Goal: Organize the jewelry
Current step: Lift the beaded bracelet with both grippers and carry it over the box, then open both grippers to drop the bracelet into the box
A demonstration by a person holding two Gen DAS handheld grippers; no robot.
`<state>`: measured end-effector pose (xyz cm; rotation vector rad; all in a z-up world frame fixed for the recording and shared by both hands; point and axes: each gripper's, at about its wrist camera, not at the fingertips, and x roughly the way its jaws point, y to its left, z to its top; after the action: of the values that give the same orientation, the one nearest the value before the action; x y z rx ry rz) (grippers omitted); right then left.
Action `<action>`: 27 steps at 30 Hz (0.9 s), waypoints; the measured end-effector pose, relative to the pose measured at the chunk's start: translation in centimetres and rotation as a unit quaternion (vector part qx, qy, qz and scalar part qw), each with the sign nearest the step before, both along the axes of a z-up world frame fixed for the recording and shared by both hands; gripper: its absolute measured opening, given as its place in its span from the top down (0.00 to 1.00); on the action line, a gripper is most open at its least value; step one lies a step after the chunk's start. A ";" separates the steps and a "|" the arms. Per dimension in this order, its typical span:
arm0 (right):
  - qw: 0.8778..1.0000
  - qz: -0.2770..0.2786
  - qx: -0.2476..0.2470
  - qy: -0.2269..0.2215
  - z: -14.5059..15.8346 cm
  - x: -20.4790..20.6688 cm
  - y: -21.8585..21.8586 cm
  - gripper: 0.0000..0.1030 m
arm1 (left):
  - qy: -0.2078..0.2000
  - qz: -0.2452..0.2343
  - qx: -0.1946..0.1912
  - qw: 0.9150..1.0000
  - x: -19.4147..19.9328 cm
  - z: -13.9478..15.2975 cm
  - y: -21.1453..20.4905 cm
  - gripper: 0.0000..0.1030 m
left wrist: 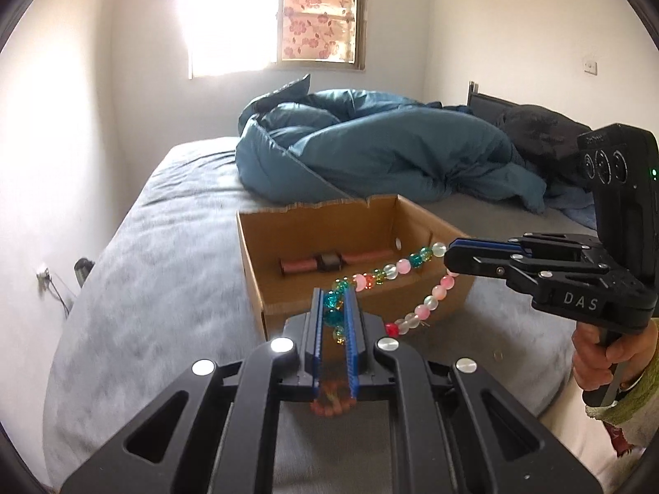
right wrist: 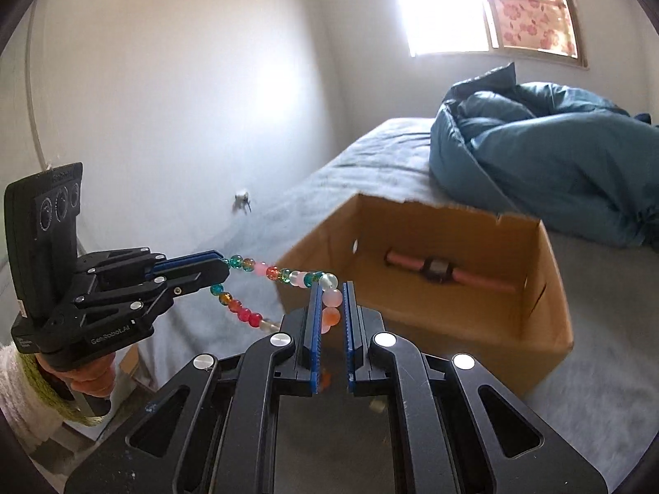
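Both tongs held one bead necklace (left wrist: 387,273) above a bed (left wrist: 164,247). The left tongs (left wrist: 334,308) were clamped on its teal and amber beads; the right tongs (left wrist: 451,253) were clamped on its pale pink and white beads. Between the two grips the string ran in two strands: an upper, nearly straight one and a lower one that sagged.

The landmark was an open cardboard box (left wrist: 255,271) standing on the bed. The necklace hung in the air at the box's near side, its upper strand crossing in front of the near wall; whether it touched the cardboard could not be told. Inside the box, on its floor toward the far wall, lay a wristwatch (right wrist: 438,269) with a pink strap. Beyond the box a blue duvet (left wrist: 370,152) lay bunched on the bed. A hand (left wrist: 605,350) in a green cuff gripped the handle of the right tongs, to the right of the box.
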<state>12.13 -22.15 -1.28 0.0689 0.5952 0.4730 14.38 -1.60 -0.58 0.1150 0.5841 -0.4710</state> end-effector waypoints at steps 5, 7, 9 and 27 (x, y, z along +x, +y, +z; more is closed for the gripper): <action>1.000 -0.004 0.014 0.023 0.2 4.8 -0.9 0.92 | 0.001 0.008 0.015 1.000 5.2 0.8 -1.0 0.92; 0.999 -0.007 0.018 0.048 -0.7 7.2 -1.0 0.92 | 0.010 0.009 0.023 1.000 7.5 0.4 -1.3 0.92; 0.997 -0.010 0.028 0.072 -1.7 9.4 -1.2 0.92 | 0.019 0.012 0.034 0.999 9.5 -0.3 -1.6 0.92; 0.978 -0.003 -0.004 0.209 -9.3 17.6 1.7 0.89 | 0.071 0.006 0.172 0.982 17.0 -7.5 -4.5 0.90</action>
<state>29.74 -20.40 -10.61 0.1639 1.0090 0.4530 31.42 -6.07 -8.12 0.4100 0.8035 -0.3656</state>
